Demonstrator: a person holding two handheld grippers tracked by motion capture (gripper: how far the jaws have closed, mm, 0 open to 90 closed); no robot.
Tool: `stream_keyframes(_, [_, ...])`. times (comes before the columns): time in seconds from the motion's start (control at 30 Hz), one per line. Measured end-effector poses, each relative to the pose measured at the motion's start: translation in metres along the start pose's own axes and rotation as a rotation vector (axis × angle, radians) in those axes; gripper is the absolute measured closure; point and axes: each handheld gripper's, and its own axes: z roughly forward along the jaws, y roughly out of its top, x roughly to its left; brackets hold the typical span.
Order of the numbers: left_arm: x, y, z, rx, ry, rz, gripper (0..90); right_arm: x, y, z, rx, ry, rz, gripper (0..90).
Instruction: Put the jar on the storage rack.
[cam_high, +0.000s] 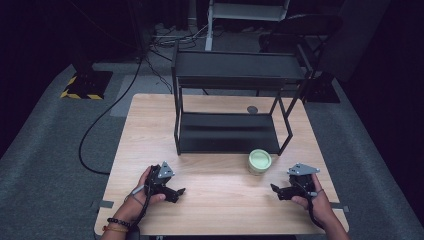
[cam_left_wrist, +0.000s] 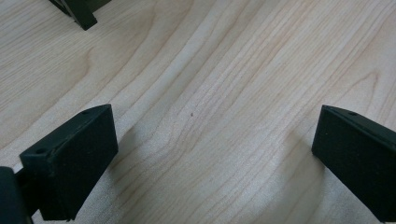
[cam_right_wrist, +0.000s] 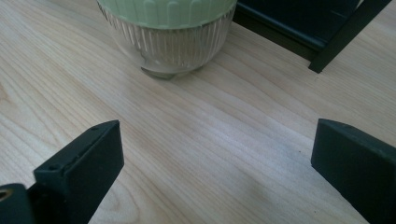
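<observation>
While black shelf rack (cam_high: 227, 100) stands behind, lidded jar (cam_high: 259, 161) sits unobstructed.

pale green lid (cam_high: 260, 159), ribbed clear jar (cam_right_wrist: 180, 49)

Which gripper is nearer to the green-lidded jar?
Right. The right gripper sits just right of and below the green-lidded jar; the left gripper is well off to its left.
</observation>
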Motion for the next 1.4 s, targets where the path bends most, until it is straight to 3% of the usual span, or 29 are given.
stream_keyframes(0.73, [0.0,0.0,0.0,0.0,0.0,0.0,0.1,0.01,0.031,0.019,-0.013,0.02,-0.028,2.5])
stream_keyframes(1.4, [0.0,0.0,0.0,0.0,0.0,0.0,0.1,0.016,0.045,0.035,-0.004,0.034,-0.039,2.5])
